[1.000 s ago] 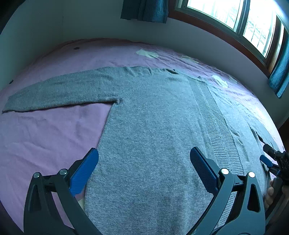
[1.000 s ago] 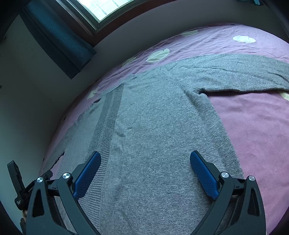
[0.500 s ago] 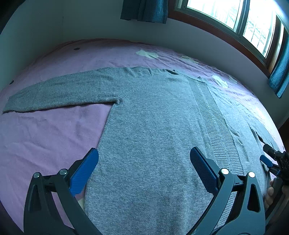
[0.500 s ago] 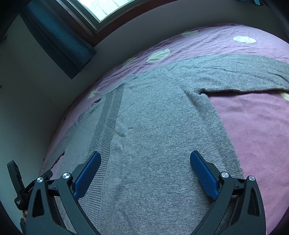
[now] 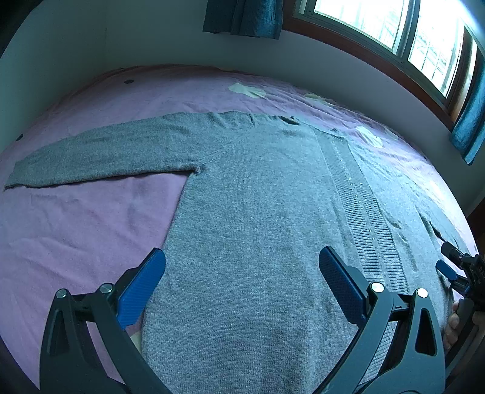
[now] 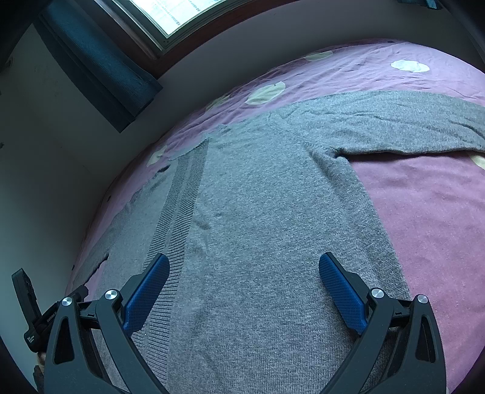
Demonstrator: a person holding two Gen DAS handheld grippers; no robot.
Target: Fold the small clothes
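A grey knit cardigan [image 5: 257, 194] lies spread flat on the pink bed sheet [image 5: 75, 227], its ribbed button band [image 5: 360, 206] running down the middle. One sleeve [image 5: 100, 151] stretches out to the left. In the right wrist view the cardigan [image 6: 272, 212] fills the middle and the other sleeve [image 6: 394, 121] stretches right. My left gripper [image 5: 242, 272] is open and empty above the left half of the body near the hem. My right gripper [image 6: 244, 275] is open and empty above the right half. It also shows at the left wrist view's right edge [image 5: 454, 269].
The bed sheet [image 6: 424, 212] has pale round spots [image 6: 266, 92]. A wall and a window [image 5: 394, 30] with dark teal curtains [image 5: 242, 15] lie beyond the bed's far edge. The left gripper's body shows at the lower left of the right wrist view [image 6: 27, 303].
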